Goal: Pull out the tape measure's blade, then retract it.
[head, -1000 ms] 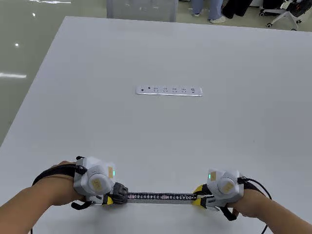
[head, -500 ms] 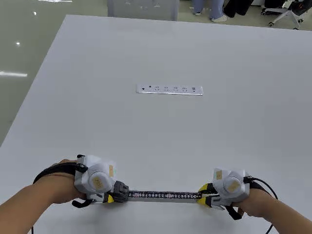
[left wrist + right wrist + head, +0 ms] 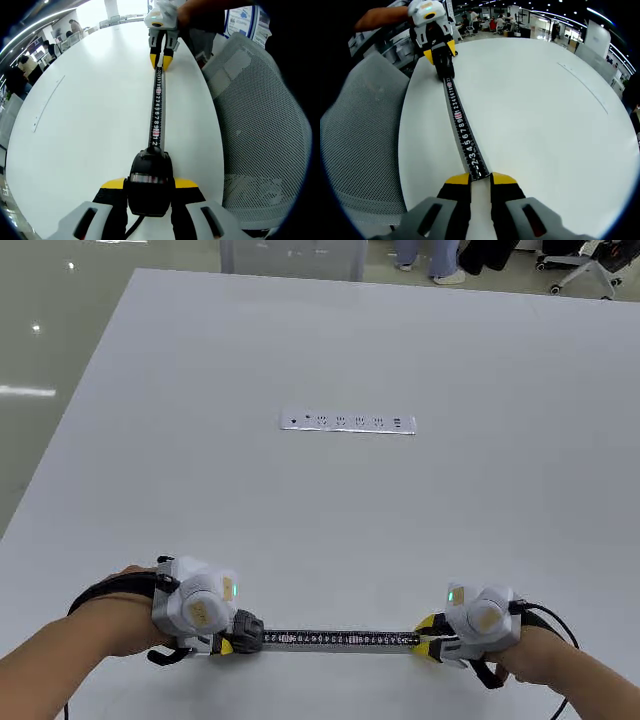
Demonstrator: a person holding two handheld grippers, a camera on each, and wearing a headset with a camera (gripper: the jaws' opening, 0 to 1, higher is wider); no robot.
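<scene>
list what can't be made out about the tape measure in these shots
End hook of the blade: right gripper view, hidden between the right gripper's shut jaws.
Sides of the tape measure case: left gripper view, covered by the left gripper's jaws.
Numbers on the blade: head view, too small to read.
Markings on the power strip: head view, too small.

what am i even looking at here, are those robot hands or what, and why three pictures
No robot: a person holds a two-jaw gripper in each hand. The head view comes from a headset camera looking down at a white table; the two round pictures come from cameras riding on the grippers. The left gripper clamps the tape measure's black case. The right gripper pinches the end of its blade, which is pulled out straight between them. A white power strip lies farther back, untouched.
</scene>
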